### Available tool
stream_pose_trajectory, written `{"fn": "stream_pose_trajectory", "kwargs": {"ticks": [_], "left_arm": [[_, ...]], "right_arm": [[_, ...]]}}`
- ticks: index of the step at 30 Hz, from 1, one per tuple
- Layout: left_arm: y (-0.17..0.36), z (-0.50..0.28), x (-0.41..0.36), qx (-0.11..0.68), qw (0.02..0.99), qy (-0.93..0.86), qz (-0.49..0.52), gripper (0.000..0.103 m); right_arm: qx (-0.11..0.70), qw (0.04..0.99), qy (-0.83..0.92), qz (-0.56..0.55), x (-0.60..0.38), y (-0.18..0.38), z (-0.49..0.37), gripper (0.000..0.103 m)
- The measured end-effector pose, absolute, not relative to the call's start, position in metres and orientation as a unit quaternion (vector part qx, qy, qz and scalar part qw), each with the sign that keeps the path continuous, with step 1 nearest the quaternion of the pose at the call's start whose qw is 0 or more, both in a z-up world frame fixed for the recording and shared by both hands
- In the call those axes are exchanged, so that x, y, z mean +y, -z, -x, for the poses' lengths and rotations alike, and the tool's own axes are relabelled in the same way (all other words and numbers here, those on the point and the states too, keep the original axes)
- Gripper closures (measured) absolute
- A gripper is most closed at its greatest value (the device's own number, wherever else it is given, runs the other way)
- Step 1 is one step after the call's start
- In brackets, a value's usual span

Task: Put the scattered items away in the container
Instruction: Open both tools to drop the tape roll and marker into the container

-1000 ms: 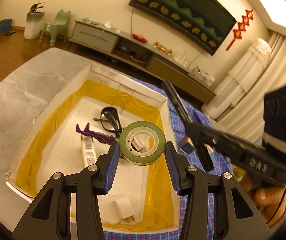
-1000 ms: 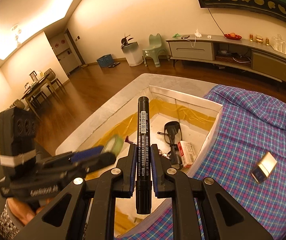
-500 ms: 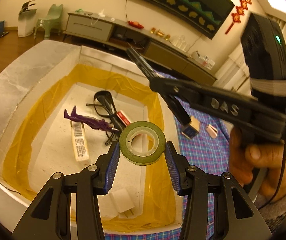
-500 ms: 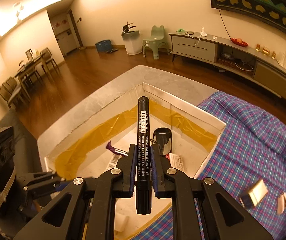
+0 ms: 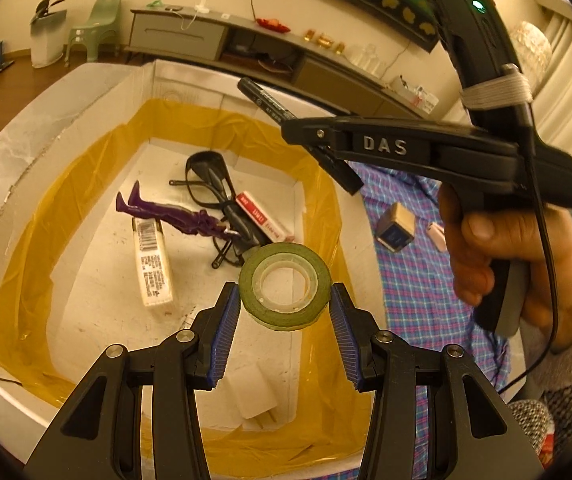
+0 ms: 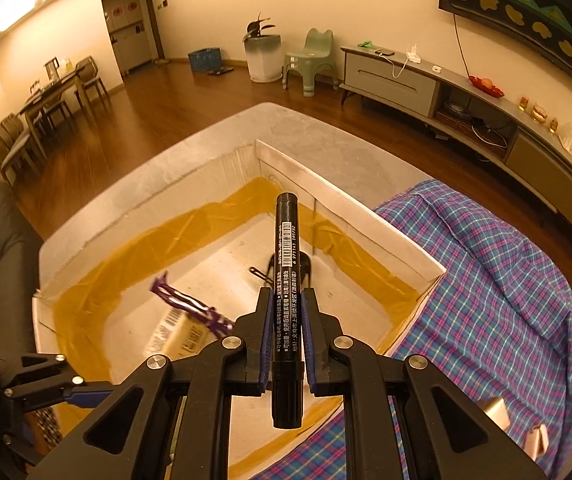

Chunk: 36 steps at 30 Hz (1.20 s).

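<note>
The round roll of green tape with a clear plastic core [image 5: 284,286] sat across the blue ribbed pads [image 5: 226,334] of the left gripper [image 5: 284,320], clamped by its outer rim and hanging over the open white cardboard box lined with yellow film [image 5: 86,184]. Light, stiff and smooth-sided by the look of it; the rim grip seemed sound, though a round edge might roll or twist between flat pads. The right gripper [image 6: 286,334] was clenched on a black marker pen with a white printed label [image 6: 286,300], taken near the lower half of its barrel, cap end pointing out over the box. The pen looked light, rigid and slick, so a hold nearer mid-barrel would probably balance better. Already in the box: a purple plastic figurine [image 5: 174,214], black-framed spectacles [image 5: 214,184], a long white barcoded tube [image 5: 152,268], a red-and-white packet [image 5: 264,216] and a white plug adapter [image 5: 256,396]. To the box's right, a purple-and-blue checked cloth [image 5: 417,280] carried a small cream-and-blue box [image 5: 395,230] and a small pinkish item [image 5: 435,234], not yet tidied. A hand [image 5: 501,256] gripped the right tool's handle.
</note>
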<state>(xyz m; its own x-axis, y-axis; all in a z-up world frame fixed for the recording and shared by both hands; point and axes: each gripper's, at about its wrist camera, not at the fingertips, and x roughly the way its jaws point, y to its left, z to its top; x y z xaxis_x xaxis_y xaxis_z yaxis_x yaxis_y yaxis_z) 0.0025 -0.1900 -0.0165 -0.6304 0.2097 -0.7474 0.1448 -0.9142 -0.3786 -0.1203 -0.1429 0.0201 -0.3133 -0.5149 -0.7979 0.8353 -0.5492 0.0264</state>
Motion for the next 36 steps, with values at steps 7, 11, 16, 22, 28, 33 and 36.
{"fn": "stream_pose_trajectory", "kwargs": {"ticks": [7,11,16,22,28,33,36], "left_arm": [[0.024,0.001,-0.183,-0.191,0.021,-0.874,0.447,0.055],[0.028,0.003,-0.179,-0.185,0.022,-0.871,0.455,0.055],[0.034,0.008,-0.175,-0.18,0.021,-0.867,0.465,0.055],[0.039,0.013,-0.173,-0.179,0.017,-0.863,0.471,0.055],[0.039,0.012,-0.176,-0.19,0.014,-0.861,0.471,0.055],[0.038,0.012,-0.18,-0.21,0.019,-0.855,0.474,0.054],[0.037,0.011,-0.182,-0.217,0.024,-0.852,0.475,0.054]], "right_arm": [[0.265,0.425,0.77,-0.394,-0.157,-0.004,0.125,0.088],[0.297,0.42,0.761,-0.396,-0.164,0.006,0.131,0.088],[0.329,0.41,0.748,-0.404,-0.171,0.019,0.138,0.088],[0.357,0.395,0.742,-0.408,-0.179,0.031,0.144,0.088],[0.361,0.381,0.745,-0.412,-0.182,0.033,0.153,0.088],[0.351,0.377,0.75,-0.414,-0.182,0.031,0.156,0.085],[0.354,0.374,0.751,-0.414,-0.182,0.031,0.155,0.084]]}}
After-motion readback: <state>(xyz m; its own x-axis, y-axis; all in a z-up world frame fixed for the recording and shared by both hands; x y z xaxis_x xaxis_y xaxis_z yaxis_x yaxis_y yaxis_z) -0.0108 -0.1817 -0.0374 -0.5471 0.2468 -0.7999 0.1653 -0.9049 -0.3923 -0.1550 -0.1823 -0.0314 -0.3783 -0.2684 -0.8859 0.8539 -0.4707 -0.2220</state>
